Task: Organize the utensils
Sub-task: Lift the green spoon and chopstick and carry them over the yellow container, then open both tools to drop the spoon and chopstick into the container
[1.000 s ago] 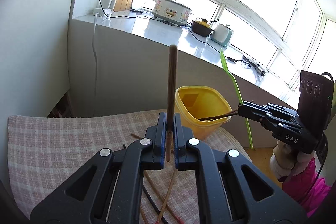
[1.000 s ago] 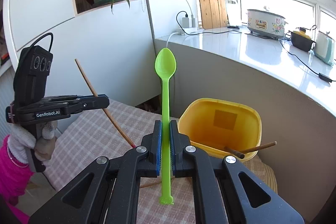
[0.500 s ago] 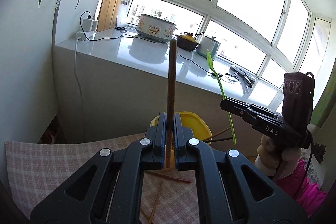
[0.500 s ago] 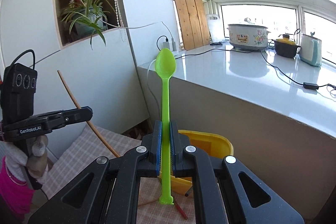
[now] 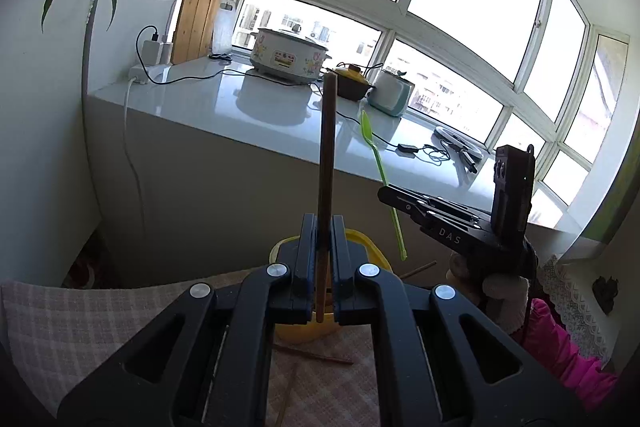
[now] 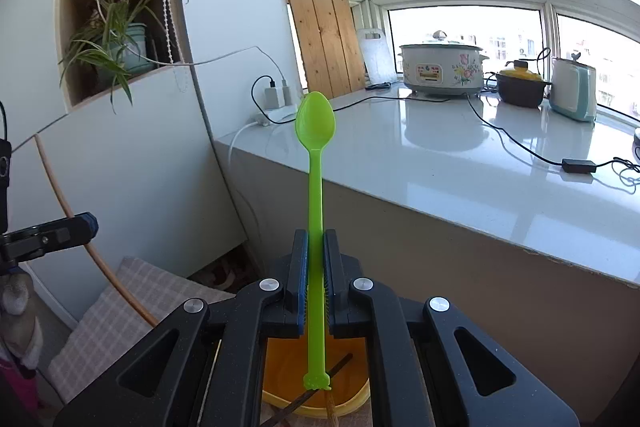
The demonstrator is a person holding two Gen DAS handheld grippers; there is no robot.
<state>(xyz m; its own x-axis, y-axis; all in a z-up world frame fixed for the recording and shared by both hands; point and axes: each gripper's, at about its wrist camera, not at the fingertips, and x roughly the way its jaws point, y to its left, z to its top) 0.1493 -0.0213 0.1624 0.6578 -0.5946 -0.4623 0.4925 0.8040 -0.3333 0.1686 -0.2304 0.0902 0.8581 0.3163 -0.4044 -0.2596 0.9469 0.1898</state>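
My left gripper [image 5: 323, 227] is shut on a brown wooden chopstick [image 5: 327, 155] that stands upright between its fingers. Its lower end hangs over the yellow container [image 5: 372, 251] right behind the fingers. My right gripper [image 6: 315, 239] is shut on a green plastic spoon [image 6: 315, 163], bowl up, its handle end over the yellow container [image 6: 288, 363], which holds brown chopsticks [image 6: 320, 383]. The right gripper [image 5: 384, 195] with the spoon [image 5: 380, 163] also shows in the left wrist view, beside the container. The left gripper [image 6: 86, 225] and its chopstick [image 6: 60, 195] show at the left of the right wrist view.
Loose chopsticks [image 5: 316, 357] lie on the checked cloth [image 5: 80, 323] in front of the container. A grey counter [image 6: 460, 163] behind carries a cooker [image 6: 440, 67], pots, a kettle and cables. A wall with a plant shelf [image 6: 116, 39] stands at the left.
Both grippers have risen and tilted upward while keeping their grip. The container now sits low, directly under the fingers in both views.
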